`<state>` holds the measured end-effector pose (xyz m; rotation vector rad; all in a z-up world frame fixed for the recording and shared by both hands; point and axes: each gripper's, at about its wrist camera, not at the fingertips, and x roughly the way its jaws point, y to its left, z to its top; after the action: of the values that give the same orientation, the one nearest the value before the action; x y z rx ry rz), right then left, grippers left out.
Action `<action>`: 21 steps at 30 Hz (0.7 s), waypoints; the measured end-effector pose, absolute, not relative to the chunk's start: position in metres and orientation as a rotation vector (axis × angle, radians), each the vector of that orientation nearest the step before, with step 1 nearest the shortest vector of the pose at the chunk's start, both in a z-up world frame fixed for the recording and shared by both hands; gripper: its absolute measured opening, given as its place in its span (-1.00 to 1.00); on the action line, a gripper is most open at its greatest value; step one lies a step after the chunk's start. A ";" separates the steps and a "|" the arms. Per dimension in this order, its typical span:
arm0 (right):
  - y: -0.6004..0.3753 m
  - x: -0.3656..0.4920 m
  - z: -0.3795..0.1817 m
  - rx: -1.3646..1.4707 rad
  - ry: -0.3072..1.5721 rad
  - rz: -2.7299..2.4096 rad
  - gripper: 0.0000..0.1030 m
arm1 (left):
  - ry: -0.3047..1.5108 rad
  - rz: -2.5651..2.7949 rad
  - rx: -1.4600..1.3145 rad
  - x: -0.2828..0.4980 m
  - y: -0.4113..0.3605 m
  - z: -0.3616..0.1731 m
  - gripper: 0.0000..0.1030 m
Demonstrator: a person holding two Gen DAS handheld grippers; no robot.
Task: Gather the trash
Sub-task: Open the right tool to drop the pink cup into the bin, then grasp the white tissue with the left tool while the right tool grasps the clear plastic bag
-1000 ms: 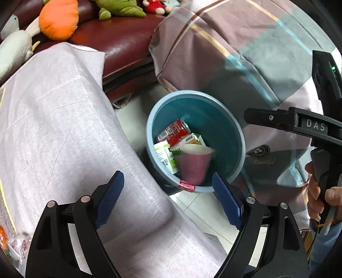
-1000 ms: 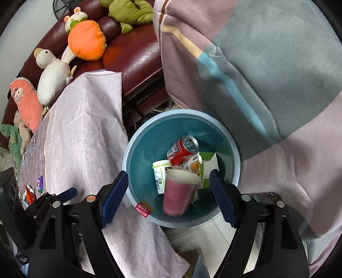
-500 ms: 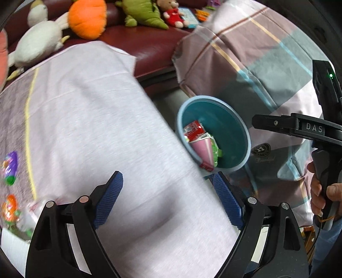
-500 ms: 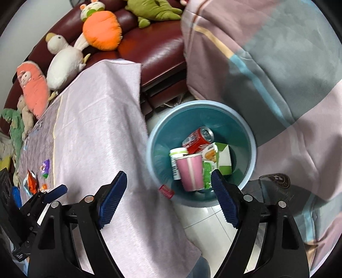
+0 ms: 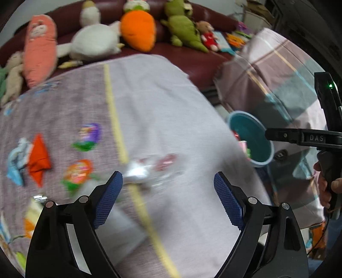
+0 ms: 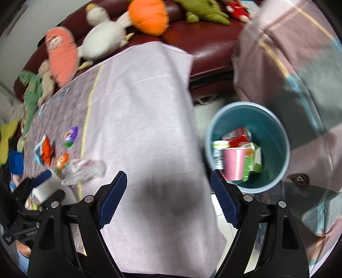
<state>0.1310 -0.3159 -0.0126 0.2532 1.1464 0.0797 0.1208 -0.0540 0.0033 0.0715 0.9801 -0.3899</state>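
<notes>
A teal trash bin (image 6: 275, 119) stands on the floor right of the cloth-covered table (image 6: 139, 107). It holds a pink cup (image 6: 234, 162), a red can (image 6: 238, 134), a white bottle (image 6: 218, 151) and a green carton (image 6: 254, 159). The bin also shows in the left wrist view (image 5: 251, 136). My left gripper (image 5: 167, 200) is open and empty above a clear crumpled wrapper (image 5: 149, 169) on the table. Coloured snack wrappers (image 5: 82, 171) lie to its left. My right gripper (image 6: 168, 196) is open and empty over the table's right edge, beside the bin.
A dark red sofa (image 6: 203, 36) with plush toys (image 6: 147, 16) runs along the back. A plaid blanket (image 6: 299, 64) hangs at the right beside the bin. An orange wrapper (image 5: 38, 159) and a purple one (image 5: 89, 134) lie at the table's left.
Both grippers have swung left, away from the bin and over the table. The pink cup that was falling now rests in the bin. Wrappers on the table have come into view.
</notes>
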 end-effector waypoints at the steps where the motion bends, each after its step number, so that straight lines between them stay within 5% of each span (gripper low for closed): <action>1: -0.307 0.132 -0.012 0.242 1.150 0.092 0.50 | 0.972 -0.368 0.075 0.119 -0.042 0.004 0.75; 13: -0.214 0.161 -0.023 0.143 1.209 0.212 0.50 | 1.022 -0.330 0.044 0.100 0.047 -0.027 0.74; 14: -0.210 0.163 -0.025 0.140 1.214 0.219 0.50 | 1.023 -0.347 0.045 0.096 0.048 -0.031 0.69; 18: -0.184 0.175 -0.039 0.124 1.246 0.260 0.50 | 1.050 -0.395 0.032 0.087 0.050 -0.044 -0.16; 21: -0.168 0.181 -0.051 0.116 1.267 0.284 0.50 | 1.068 -0.440 0.006 0.083 0.053 -0.051 -0.28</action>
<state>0.1815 -0.1684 -0.0510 0.1156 1.2673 0.2844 0.0826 0.0531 -0.0514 0.0055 1.0675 -0.4395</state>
